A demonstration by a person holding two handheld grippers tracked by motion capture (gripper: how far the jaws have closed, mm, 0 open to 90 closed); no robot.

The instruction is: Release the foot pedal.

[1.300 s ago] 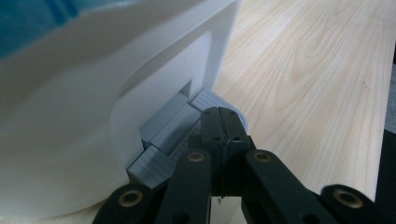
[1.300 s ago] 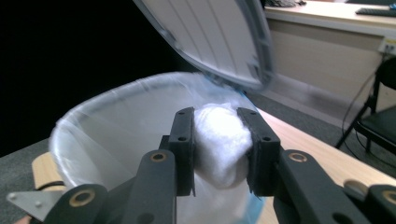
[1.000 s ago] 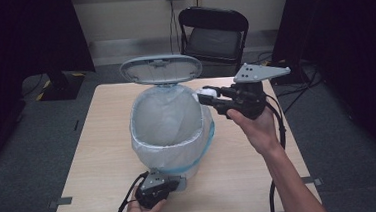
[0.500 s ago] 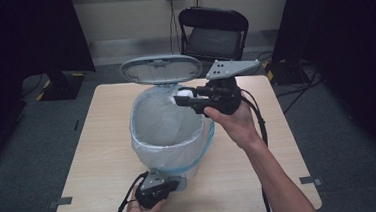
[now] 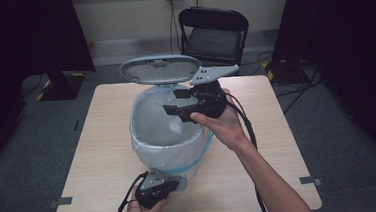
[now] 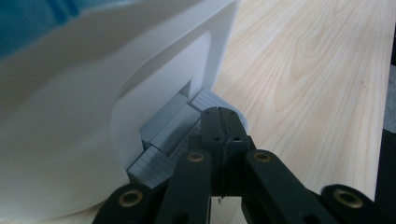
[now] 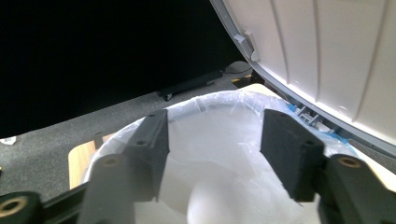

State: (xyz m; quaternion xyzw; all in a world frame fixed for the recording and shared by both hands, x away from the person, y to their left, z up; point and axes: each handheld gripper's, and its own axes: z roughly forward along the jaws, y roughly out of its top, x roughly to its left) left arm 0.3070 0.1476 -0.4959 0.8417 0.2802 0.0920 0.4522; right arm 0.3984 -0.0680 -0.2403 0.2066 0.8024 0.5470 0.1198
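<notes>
Nearest you, your left gripper [image 5: 157, 187] sits low at the tabletop's [image 5: 99, 162] front edge, its fingers [image 6: 223, 135] pressed fully together with nothing between them. Their tips rest on the grey pedal [image 6: 173, 133] at the foot of the bin [image 5: 165, 137], which stands just beyond them in the middle of the tabletop.

Further out, your right gripper [image 5: 178, 102] hangs over the bin's open mouth, reaching in from the right, its fingers [image 7: 289, 154] level and pointing left across the opening. They have just been opening, stand moderately apart, and hold nothing. The bin lies straight below them, lined with a pale bag [image 7: 219, 154] whose hollow shows between and under the fingers. Your right hand is the one at the opening.

Beyond that, the lid [image 5: 161, 69] stands raised at the bin's far rim, close to the right gripper.
</notes>
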